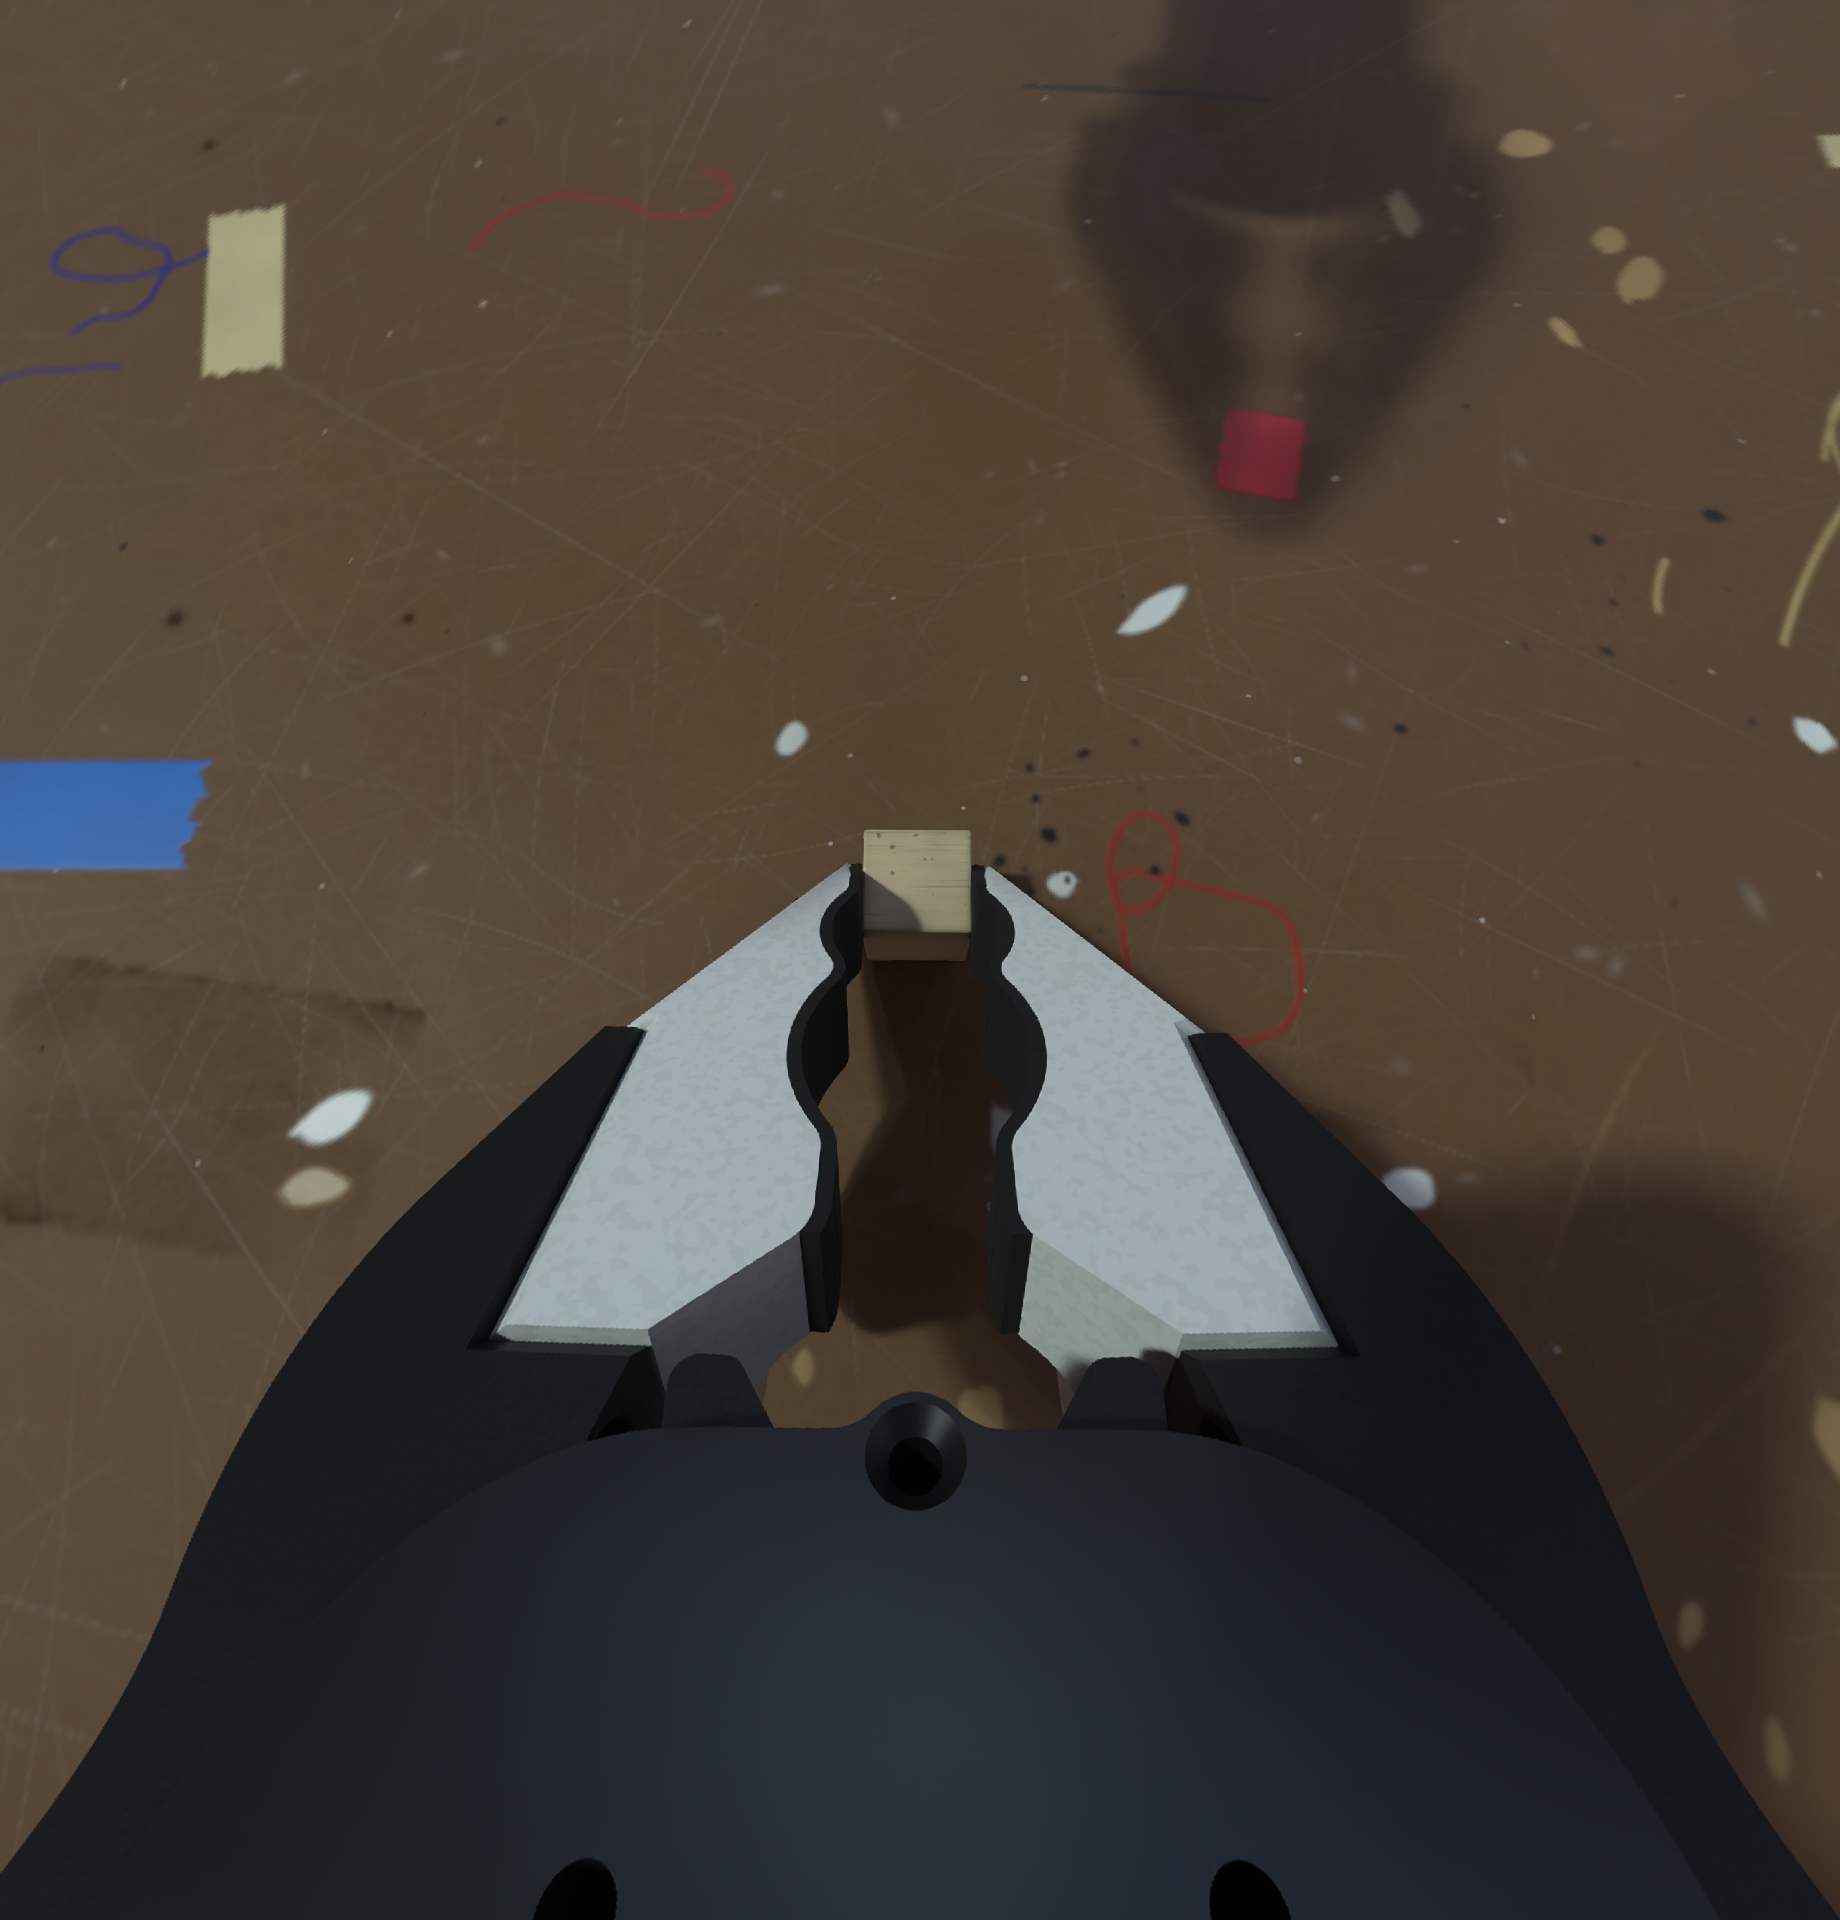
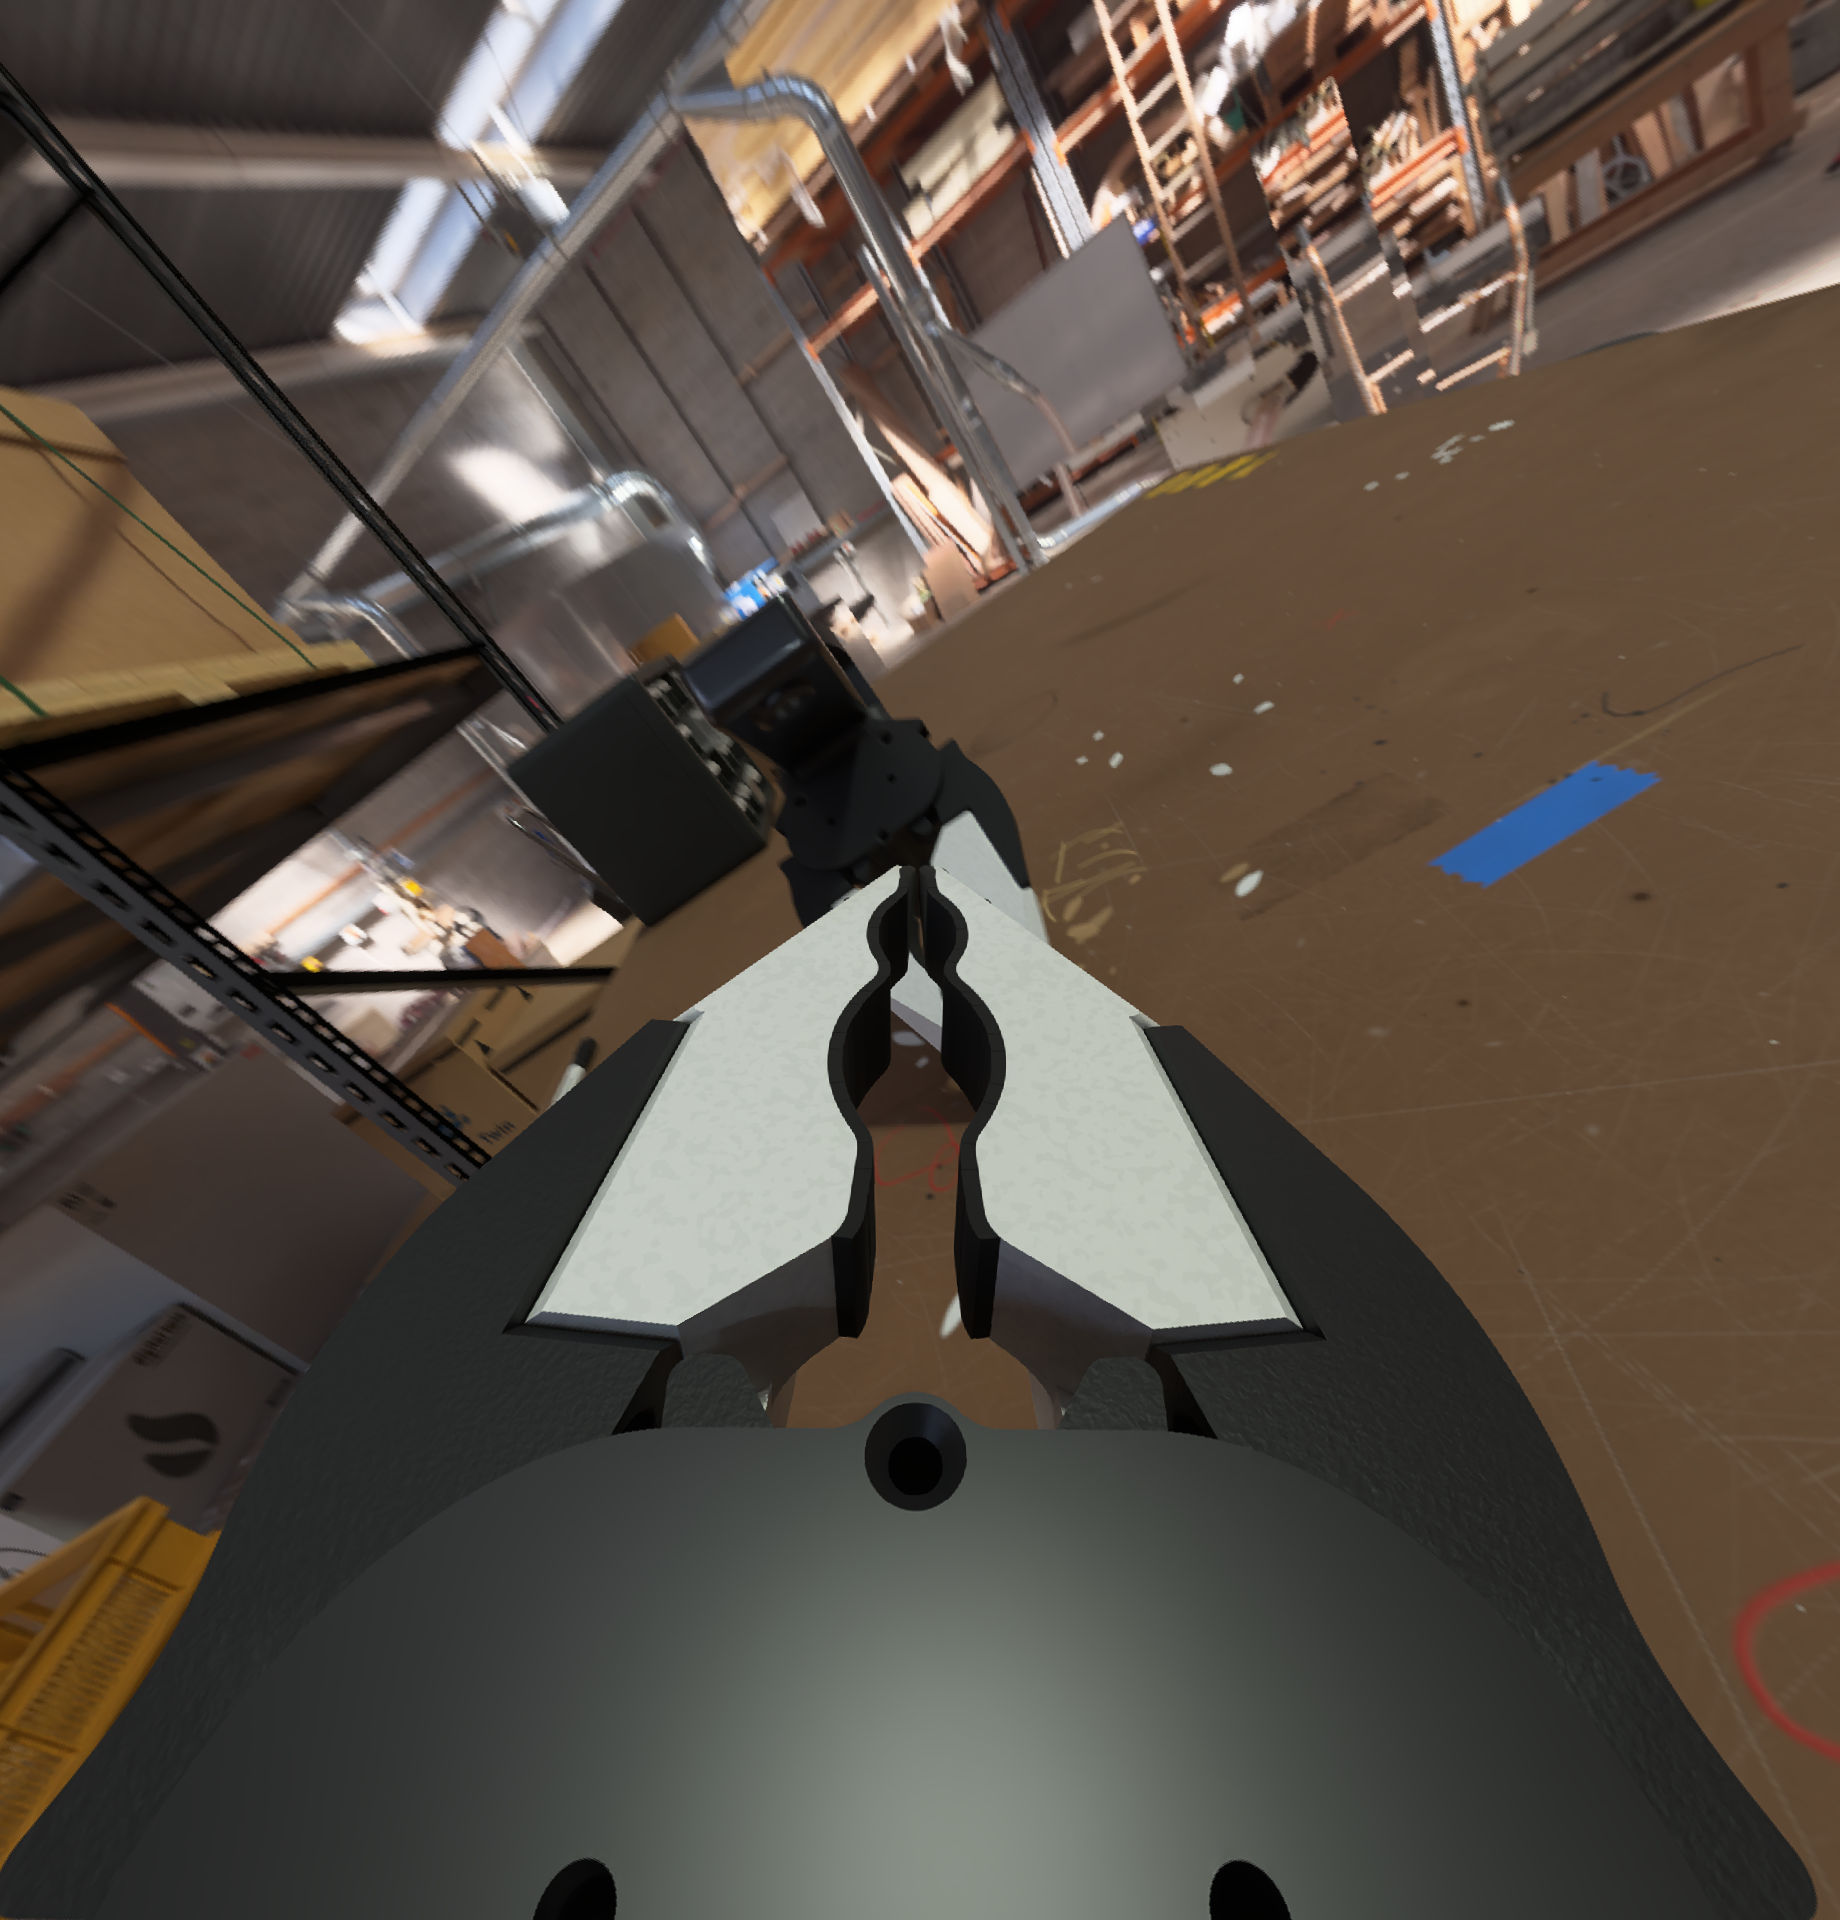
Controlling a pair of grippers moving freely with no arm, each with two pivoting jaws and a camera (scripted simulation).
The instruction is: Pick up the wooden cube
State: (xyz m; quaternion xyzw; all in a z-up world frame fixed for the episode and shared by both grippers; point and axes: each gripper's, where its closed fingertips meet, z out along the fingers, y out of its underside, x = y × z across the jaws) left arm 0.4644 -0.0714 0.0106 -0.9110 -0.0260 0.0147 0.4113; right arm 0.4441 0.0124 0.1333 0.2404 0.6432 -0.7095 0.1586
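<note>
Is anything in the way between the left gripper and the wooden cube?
Nothing visible. The wooden cube already sits between the fingertips of the left gripper, touching both. The red cube lies well beyond it on the table, clear of the grasp.

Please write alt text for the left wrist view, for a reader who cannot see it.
The left gripper is shut on a wooden cube above a scratched brown table. A red cube lies farther off, right, in shadow.
</note>
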